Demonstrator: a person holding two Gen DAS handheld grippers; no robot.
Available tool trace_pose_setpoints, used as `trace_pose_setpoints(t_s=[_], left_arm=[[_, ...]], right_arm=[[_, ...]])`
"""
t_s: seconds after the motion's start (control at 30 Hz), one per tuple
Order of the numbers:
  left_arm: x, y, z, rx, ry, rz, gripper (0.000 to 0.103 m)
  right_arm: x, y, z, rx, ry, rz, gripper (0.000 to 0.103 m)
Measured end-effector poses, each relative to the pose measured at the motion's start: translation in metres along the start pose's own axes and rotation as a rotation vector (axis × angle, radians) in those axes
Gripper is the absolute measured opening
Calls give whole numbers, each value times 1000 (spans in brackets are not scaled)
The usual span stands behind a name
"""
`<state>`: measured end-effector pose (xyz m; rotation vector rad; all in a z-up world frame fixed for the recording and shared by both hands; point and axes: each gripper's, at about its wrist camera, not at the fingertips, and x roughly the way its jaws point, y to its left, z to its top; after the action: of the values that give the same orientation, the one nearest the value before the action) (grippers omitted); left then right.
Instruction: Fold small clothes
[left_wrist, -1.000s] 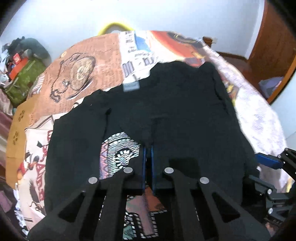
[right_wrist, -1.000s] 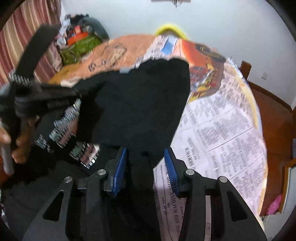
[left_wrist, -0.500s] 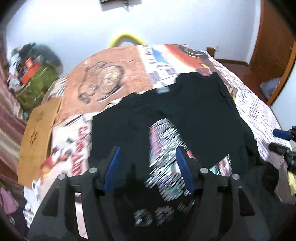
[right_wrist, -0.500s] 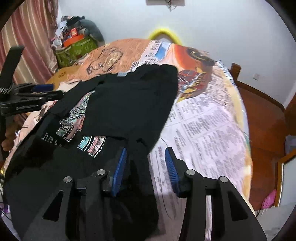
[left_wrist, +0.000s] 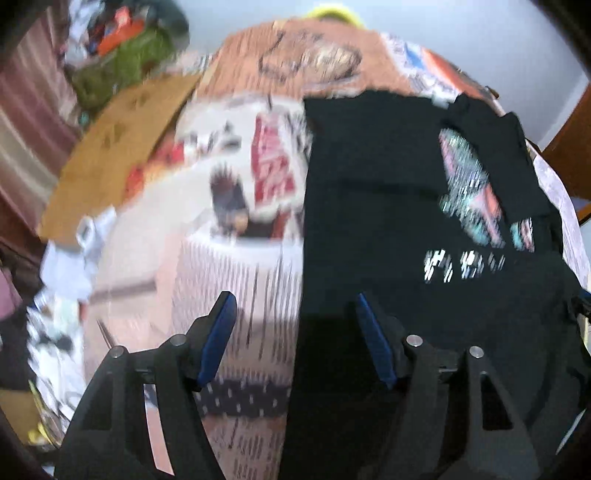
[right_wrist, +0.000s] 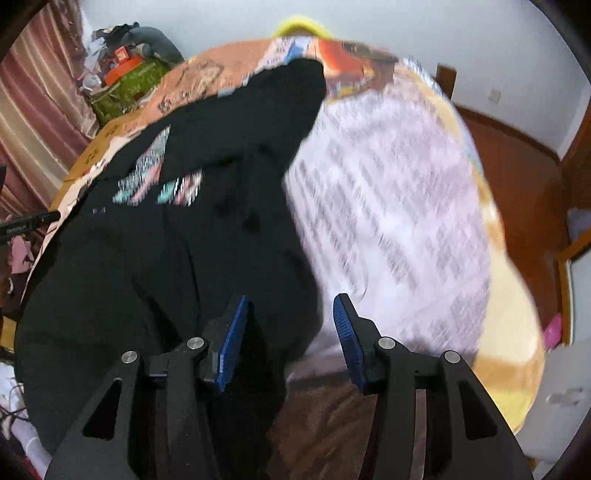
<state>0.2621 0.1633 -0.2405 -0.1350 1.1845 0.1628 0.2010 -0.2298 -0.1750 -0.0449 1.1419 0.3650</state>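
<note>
The black shirt (left_wrist: 388, 192) lies spread on the bed (right_wrist: 399, 206), both side folds laid in. Left gripper (left_wrist: 295, 332), jaws just opened, and right gripper (right_wrist: 288, 332) stand released, empty. Next likely calls for pinching the near hem and carrying it toward the far collar.

Newsprint bedspread (right_wrist: 399, 206) fills centre. Green bag (right_wrist: 123, 86) at 11 o'clock, striped curtain (right_wrist: 33, 96) at 9, pink slipper (right_wrist: 553, 328) on wooden floor (right_wrist: 517, 155) at 3.
</note>
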Motion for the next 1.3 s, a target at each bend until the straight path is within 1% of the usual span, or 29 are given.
trace_pose_setpoints(t_s=[0.1,0.17,0.2,0.23,0.27,0.3,0.33,0.4,0.47,0.5,0.63,0.7,0.77,0.8,0.87,0.9,0.93,0.97,1.0,1.03,1.13,1.23,1.3], left_arm=[[13,7,-19,-40,49,-71,66],[15,7,-26,-58,55,-127,64],[14,5,-28,-58,46,-137,56],[12,3,-28,-46,39,-157,36],[9,-1,-28,-37,34,-171,24],[6,-3,-25,-33,34,-163,8],[4,-5,-23,-29,31,-153,5],[-2,-7,-14,-18,-4,-106,2],[-7,-7,-3,-11,-40,-58,2],[-12,-7,7,-12,-67,-45,2],[-19,-6,43,-23,-119,-30,2],[-16,-7,57,-25,-120,-18,3],[-8,-12,70,-23,-105,11,5],[-5,-12,71,-29,-97,16,8],[-2,-12,71,-47,-72,13,25],[-2,-11,67,-48,-69,-1,40],[-5,-10,62,-42,-79,-11,54],[-9,-9,56,-30,-91,-5,59],[-13,-8,48,-11,-100,10,63],[-17,-7,40,12,-103,26,64],[-23,4,12,35,-75,28,66],[-25,20,-16,3,-31,5,66],[-27,28,-35,-26,-14,-25,66]], right_arm=[[11,-1,-7,36,32,36,44],[12,1,-8,45,20,49,44],[12,2,-7,44,17,63,44],[14,4,-5,43,20,74,40],[14,6,-4,40,15,80,33],[15,9,-4,32,14,89,15],[15,11,-3,26,15,96,8],[11,15,-1,12,-15,89,7],[3,16,2,7,-57,93,6],[-1,14,3,13,-73,98,5],[-19,6,18,31,-151,85,5],[-22,1,28,41,-171,72,5],[-19,-1,34,48,-171,45,5],[-16,-2,37,52,-161,34,5],[-11,-2,38,56,-133,29,7],[-11,-2,37,60,-124,26,11],[-12,-3,35,62,-119,18,21],[-15,-3,33,60,-118,12,26],[-19,-4,29,56,-118,5,38],[-23,-5,26,44,-119,4,44],[-38,-7,10,39,-121,10,44],[-46,-10,-2,51,-117,18,45],[-49,-11,-14,55,-102,18,45]])
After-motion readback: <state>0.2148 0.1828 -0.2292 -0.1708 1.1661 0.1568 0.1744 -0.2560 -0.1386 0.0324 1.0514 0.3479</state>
